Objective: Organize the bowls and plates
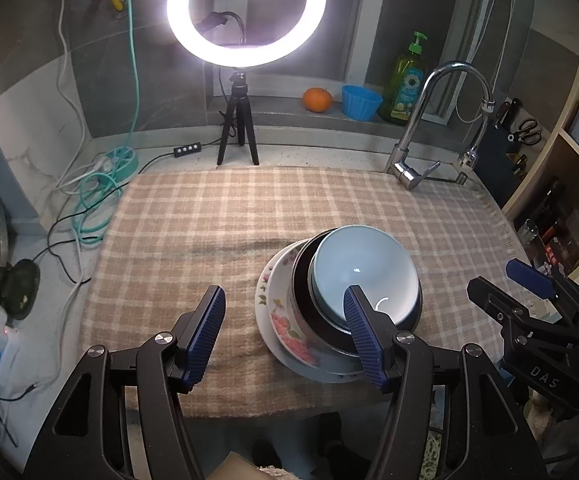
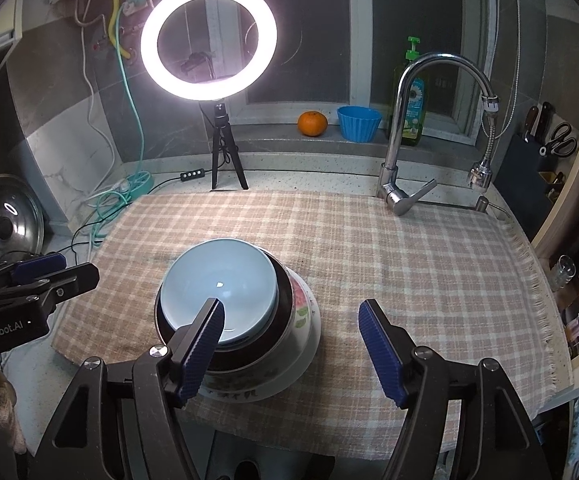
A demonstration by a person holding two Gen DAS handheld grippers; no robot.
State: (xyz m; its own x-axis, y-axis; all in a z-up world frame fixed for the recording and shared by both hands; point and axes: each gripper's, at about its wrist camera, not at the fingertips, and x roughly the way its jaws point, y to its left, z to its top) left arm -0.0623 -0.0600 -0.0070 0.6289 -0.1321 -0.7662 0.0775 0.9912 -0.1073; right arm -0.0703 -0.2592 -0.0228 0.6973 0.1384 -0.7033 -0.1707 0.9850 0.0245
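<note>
A pale blue bowl (image 1: 363,266) (image 2: 219,282) sits nested in a black bowl (image 1: 301,284) (image 2: 281,300), and both rest on a white plate with pink flowers (image 1: 277,316) (image 2: 307,320). The stack stands on the checked cloth (image 1: 209,216) (image 2: 409,264) near its front edge. My left gripper (image 1: 285,336) hovers open just left of the stack, its right finger in front of the bowls. My right gripper (image 2: 291,350) hangs open just right of the stack, its left finger in front of the blue bowl. Nothing is between either pair of pads. Each gripper shows in the other's view (image 1: 529,276) (image 2: 41,266).
A ring light on a tripod (image 1: 237,128) (image 2: 225,148) stands behind the cloth. A chrome tap (image 1: 429,120) (image 2: 405,132) rises at the back right. An orange (image 1: 317,99), a blue cup (image 1: 361,102) and a soap bottle (image 1: 405,80) line the sill. Cables (image 1: 97,196) and a pot lid (image 2: 5,220) lie left.
</note>
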